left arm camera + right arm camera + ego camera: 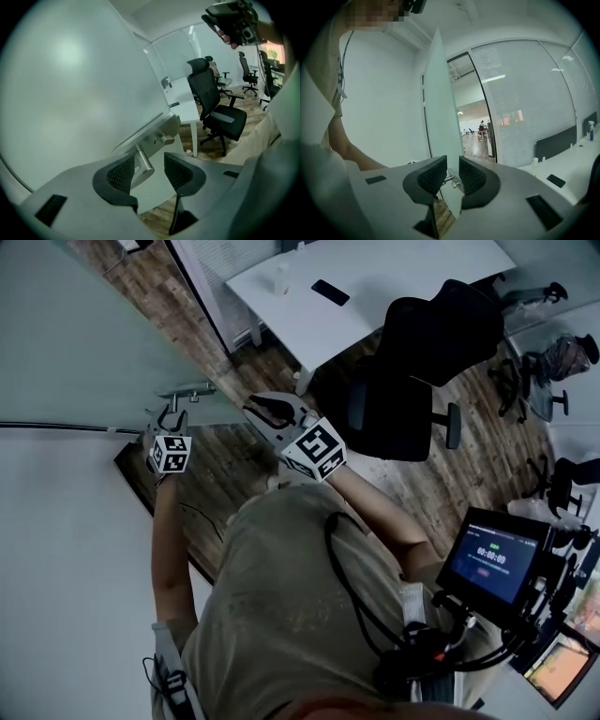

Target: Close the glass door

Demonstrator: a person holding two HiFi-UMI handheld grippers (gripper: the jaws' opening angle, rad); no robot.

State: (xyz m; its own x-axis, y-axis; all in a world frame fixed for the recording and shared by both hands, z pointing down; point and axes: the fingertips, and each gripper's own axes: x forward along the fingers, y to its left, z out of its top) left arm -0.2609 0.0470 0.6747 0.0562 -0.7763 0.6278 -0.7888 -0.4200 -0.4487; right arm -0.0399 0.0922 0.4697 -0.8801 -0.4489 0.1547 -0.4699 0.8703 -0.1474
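Left gripper (150,171) at the handle (143,161) of the glass door (70,84). The jaws stand apart with the free end of the handle between them. The bar lies close against one pad, and a clear gap remains to the other, so nothing is clamped. This placement is judged to prepare a grip on the handle, the one hard point by which the smooth panel can be swung shut.

Right gripper (452,174), held level and just beside the door's free edge. Its jaws are parted by a narrow gap and hold nothing. The edge and the handle fittings show beyond them. It is judged to stand by, near enough to steady or push the panel.

The door is a frameless sheet of frosted, pale green-tinted glass, opaque enough to hide what lies behind it. It stands open, swung away from its doorway, which the right gripper view shows beyond the panel. The handle is a short brushed-metal tube carried off the glass on round studs. A wooden floor (234,465), a white desk (375,277) and a black office chair (412,362) lie behind the person.
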